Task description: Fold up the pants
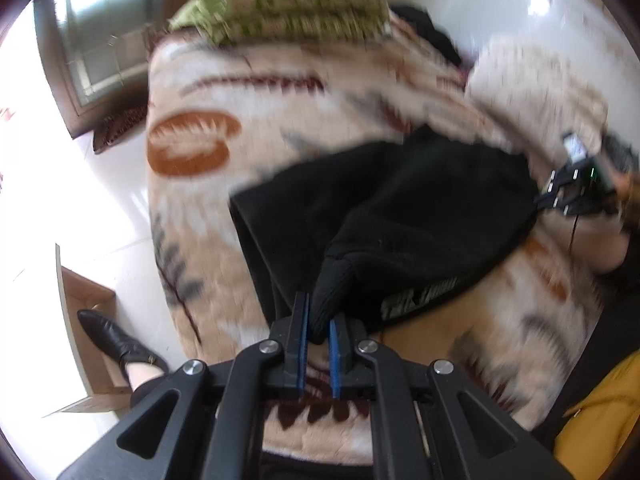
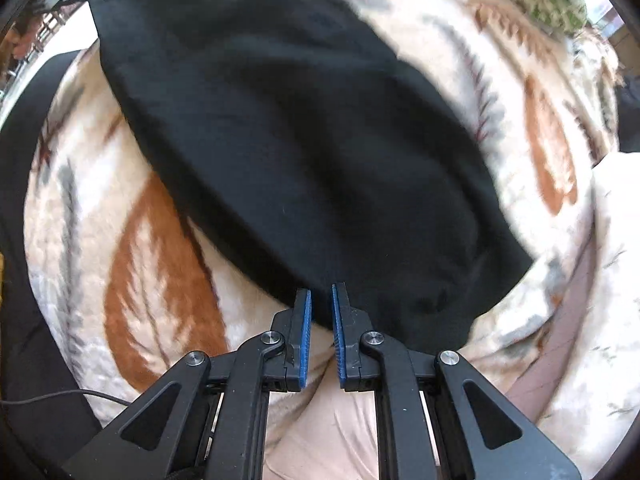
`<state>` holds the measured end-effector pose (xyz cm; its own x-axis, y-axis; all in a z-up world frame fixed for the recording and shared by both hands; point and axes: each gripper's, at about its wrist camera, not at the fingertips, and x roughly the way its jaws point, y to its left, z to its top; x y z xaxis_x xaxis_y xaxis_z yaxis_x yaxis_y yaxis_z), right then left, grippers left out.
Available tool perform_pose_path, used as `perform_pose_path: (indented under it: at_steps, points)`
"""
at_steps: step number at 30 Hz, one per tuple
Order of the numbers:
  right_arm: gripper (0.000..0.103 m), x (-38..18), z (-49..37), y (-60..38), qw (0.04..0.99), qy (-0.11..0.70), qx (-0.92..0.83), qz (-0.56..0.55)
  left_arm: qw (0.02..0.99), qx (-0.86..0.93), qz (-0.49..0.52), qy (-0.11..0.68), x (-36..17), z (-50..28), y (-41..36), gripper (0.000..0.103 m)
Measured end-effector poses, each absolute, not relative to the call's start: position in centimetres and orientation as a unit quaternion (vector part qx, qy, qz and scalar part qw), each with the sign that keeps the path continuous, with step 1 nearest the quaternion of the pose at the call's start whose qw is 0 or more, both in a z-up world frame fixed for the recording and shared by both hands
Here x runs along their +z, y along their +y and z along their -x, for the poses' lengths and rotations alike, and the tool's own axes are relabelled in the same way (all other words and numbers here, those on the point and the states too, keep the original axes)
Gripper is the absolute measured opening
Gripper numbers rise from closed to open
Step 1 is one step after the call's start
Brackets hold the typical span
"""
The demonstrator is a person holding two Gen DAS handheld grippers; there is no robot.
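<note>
Black pants (image 1: pixel 400 208) lie folded over on a bed with a cream leaf-patterned blanket (image 1: pixel 248 92). My left gripper (image 1: pixel 320 312) is shut on a ribbed black cuff of the pants, pinched between its blue pads just above the blanket. In the left wrist view my right gripper (image 1: pixel 560 196) holds the far right edge of the pants. In the right wrist view the pants (image 2: pixel 304 132) spread out ahead, and the right gripper (image 2: pixel 322 291) points down with the near hem caught between its blue fingertips.
A green patterned pillow (image 1: pixel 280 4) and a dark garment (image 1: pixel 424 28) lie at the bed's far end. A cream cushion (image 1: pixel 536 88) sits at the right. A cardboard box (image 1: pixel 84 312) and a person's black shoe (image 1: pixel 116 340) are on the white floor at the left. Yellow fabric (image 1: pixel 600 420) is at the lower right.
</note>
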<state>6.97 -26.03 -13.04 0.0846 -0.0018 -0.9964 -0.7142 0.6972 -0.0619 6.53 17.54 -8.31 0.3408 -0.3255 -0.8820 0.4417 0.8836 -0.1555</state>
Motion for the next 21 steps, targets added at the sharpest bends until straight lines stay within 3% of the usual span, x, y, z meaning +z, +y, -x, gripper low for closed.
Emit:
perform_pose_path:
  at_steps: [4, 6, 7, 8, 11, 15, 18, 21]
  points:
    - [0.01, -14.4, -6.5, -26.1, 0.667, 0.632, 0.26, 0.296, 0.784, -0.204, -0.085, 0.579, -12.0, -6.4, 17.6, 0.014]
    - [0.02, -13.7, -6.9, -26.2, 0.664, 0.644, 0.258, 0.279, 0.78, -0.201, -0.069, 0.589, -12.1, -6.0, 18.5, 0.016]
    - [0.036, -13.2, -7.2, -25.9, 0.663, 0.646, 0.261, 0.274, 0.782, -0.201, -0.059, 0.587, -11.6, -5.8, 19.1, 0.021]
    - [0.04, -12.6, -7.3, -25.7, 0.666, 0.642, 0.265, 0.272, 0.785, -0.201, -0.052, 0.583, -11.0, -5.5, 19.7, 0.026]
    - [0.04, -9.3, -7.8, -24.2, 0.682, 0.622, 0.295, 0.248, 0.807, -0.208, -0.028, 0.552, -7.6, -4.8, 21.4, 0.041]
    - [0.044, -4.8, -10.3, -20.9, 0.715, 0.572, 0.351, 0.197, 0.841, -0.218, 0.028, 0.495, -2.9, -6.0, 21.8, 0.046]
    - [0.064, -4.2, -13.2, -18.6, 0.744, 0.541, 0.349, 0.179, 0.851, -0.232, 0.063, 0.467, -1.7, -8.6, 19.9, 0.053]
    - [0.066, -5.4, -17.1, -15.9, 0.758, 0.532, 0.342, 0.16, 0.842, -0.246, 0.074, 0.474, -3.1, -11.6, 16.5, 0.053]
